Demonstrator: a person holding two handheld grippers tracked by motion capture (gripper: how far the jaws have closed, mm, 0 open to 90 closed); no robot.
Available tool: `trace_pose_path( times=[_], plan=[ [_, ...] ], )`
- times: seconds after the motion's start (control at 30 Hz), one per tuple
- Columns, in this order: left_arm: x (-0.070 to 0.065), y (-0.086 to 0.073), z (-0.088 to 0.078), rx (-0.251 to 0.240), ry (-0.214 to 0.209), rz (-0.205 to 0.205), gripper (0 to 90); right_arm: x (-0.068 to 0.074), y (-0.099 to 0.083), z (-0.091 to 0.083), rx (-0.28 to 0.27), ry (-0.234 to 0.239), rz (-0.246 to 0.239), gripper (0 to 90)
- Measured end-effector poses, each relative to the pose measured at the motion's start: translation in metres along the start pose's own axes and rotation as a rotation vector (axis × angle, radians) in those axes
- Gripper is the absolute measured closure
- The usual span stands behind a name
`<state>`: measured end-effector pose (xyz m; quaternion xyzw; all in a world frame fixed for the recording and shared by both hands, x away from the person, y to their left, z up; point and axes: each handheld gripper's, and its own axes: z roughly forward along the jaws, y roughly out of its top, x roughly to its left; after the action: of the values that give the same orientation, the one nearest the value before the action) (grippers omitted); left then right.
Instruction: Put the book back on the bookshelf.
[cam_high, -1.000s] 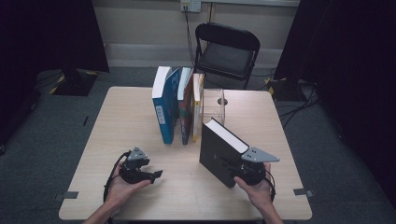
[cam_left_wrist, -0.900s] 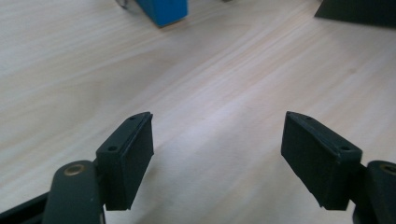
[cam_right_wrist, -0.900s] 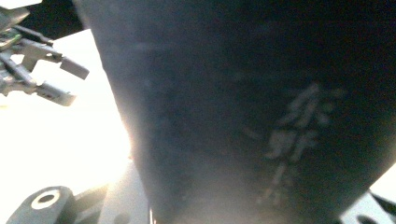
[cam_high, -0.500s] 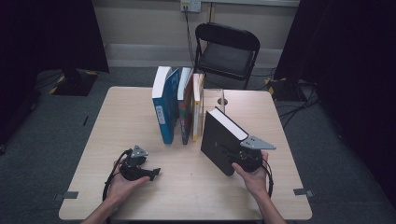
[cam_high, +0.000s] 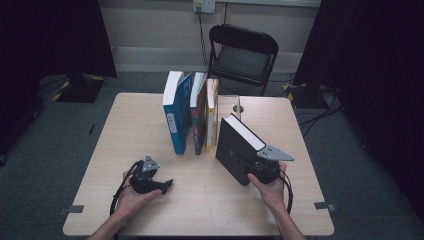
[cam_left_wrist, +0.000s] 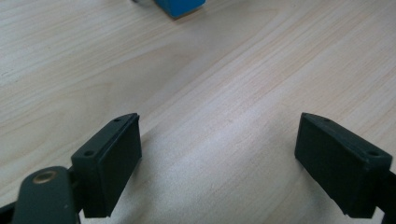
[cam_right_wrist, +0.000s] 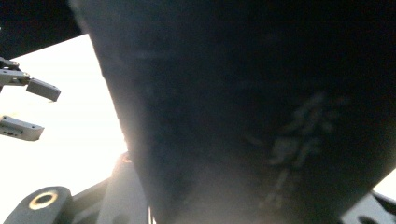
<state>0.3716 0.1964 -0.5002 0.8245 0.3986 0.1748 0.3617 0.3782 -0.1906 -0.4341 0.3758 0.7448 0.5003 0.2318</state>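
Left tool (cam_high: 165, 185) lies low on the desk (cam_high: 135, 125) with its jaws wide apart, and they have just been opening, with bare wood between them. Up ahead of it stands a blue book (cam_high: 176, 117), first in a row of standing books (cam_high: 202, 117). Right tool (cam_high: 247, 167) is gripping a black book (cam_high: 235, 150) near its bottom edge. That book leans over, tilted, just to the right of the row, with its white page edge facing up.
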Motion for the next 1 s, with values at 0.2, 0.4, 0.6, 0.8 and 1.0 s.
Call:
trace_pose_path(
  times=[0.2, 0.4, 0.6, 0.8, 1.0],
  plan=[
    [0.000, 0.000, 0.000, -0.001, 0.000, -0.001, 14.5, 0.001, 0.004, -0.005, 0.019, 0.012, 0.001, 48.6],
    [0.000, 0.000, 0.000, -0.003, 0.000, -0.003, 14.5, 0.001, 0.023, -0.018, 0.027, 0.044, 0.026, 45.5],
    [0.000, 0.000, 0.000, -0.003, -0.005, -0.009, 14.4, 0.000, 0.043, -0.028, 0.071, 0.044, 0.049, 46.5],
    [0.000, 0.000, 0.000, -0.003, -0.005, -0.008, 14.4, -0.001, 0.073, -0.032, 0.160, 0.055, 0.028, 46.6],
    [0.000, 0.000, 0.000, -0.003, -0.005, -0.008, 14.4, 0.002, 0.106, -0.024, 0.335, 0.045, -0.007, 47.5]
  ],
)
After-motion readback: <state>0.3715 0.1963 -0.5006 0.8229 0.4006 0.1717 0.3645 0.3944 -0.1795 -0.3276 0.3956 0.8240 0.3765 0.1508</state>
